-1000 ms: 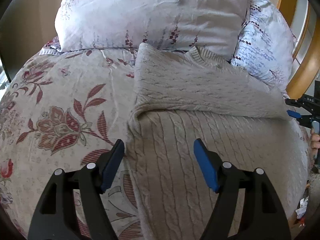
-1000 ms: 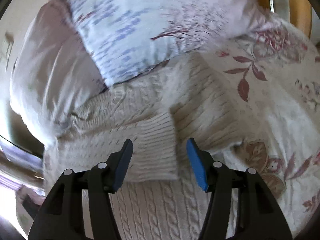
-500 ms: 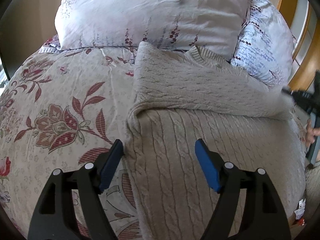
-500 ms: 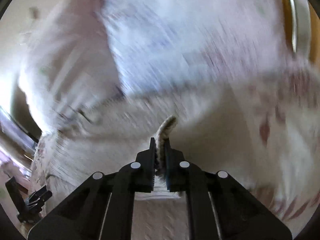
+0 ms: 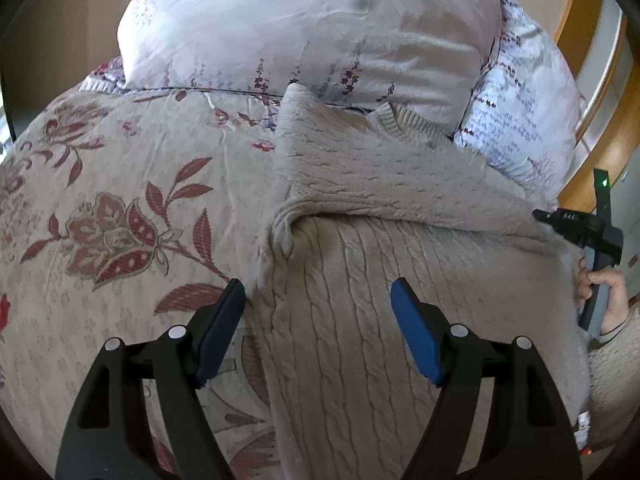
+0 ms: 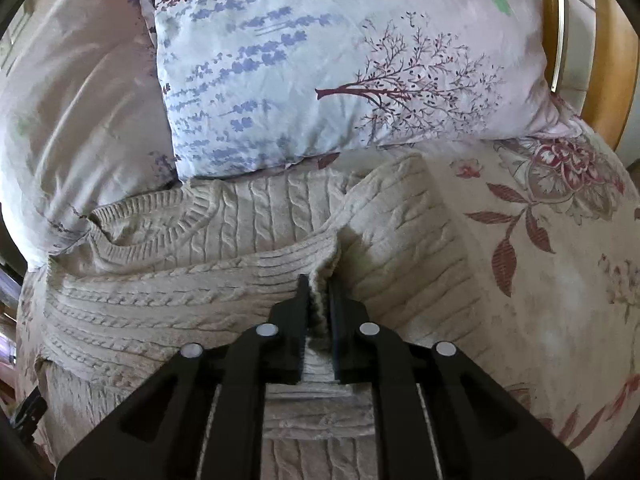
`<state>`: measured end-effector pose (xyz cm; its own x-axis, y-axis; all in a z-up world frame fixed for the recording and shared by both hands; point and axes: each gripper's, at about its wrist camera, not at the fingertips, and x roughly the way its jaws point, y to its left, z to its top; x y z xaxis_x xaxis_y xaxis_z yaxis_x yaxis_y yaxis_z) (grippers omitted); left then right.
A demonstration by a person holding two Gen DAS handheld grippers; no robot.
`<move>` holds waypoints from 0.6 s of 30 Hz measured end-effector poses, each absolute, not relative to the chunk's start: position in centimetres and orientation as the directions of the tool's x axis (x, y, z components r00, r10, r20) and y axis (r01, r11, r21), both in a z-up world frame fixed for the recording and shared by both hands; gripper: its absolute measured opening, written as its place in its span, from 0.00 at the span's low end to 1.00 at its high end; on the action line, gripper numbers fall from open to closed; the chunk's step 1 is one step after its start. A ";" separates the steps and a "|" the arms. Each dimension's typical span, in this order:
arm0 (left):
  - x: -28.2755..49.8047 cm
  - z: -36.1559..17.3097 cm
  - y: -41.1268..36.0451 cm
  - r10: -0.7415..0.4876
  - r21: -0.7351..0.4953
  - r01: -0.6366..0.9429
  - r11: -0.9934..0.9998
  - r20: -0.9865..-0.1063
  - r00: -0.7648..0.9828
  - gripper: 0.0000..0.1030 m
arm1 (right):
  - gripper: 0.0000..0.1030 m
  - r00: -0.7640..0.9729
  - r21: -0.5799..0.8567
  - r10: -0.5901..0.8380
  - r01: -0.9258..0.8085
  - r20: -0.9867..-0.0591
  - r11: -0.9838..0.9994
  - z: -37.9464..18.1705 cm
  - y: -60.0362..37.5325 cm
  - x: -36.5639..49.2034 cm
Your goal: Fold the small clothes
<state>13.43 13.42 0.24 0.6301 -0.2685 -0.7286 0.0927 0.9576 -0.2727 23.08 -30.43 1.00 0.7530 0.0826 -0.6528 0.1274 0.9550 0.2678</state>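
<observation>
Only the right wrist view shows the right hand-held gripper point(image 6: 319, 300) pinching the sweater point(image 6: 168, 280) cuff, while the left hand-held gripper point(image 5: 318, 328) hovers wide open.

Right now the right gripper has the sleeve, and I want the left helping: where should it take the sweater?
Take the cable-knit sweater by its left side edge, lying flat between the open left gripper fingers. Come in low from the bedspread side, one finger sliding under.
</observation>
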 end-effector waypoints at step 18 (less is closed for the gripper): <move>7.8 -0.3 18.0 -0.446 -0.497 0.111 0.861 -0.630 0.636 0.66 | 0.46 0.727 0.601 0.404 0.014 -0.555 0.799 -3.1 -39.8 6.3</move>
<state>7.84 18.02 -0.32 0.6355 -0.4459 -0.6303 0.1114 0.8608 -0.4966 6.32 -39.85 -3.07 0.7270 0.4042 -0.5550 0.0142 0.7993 0.6007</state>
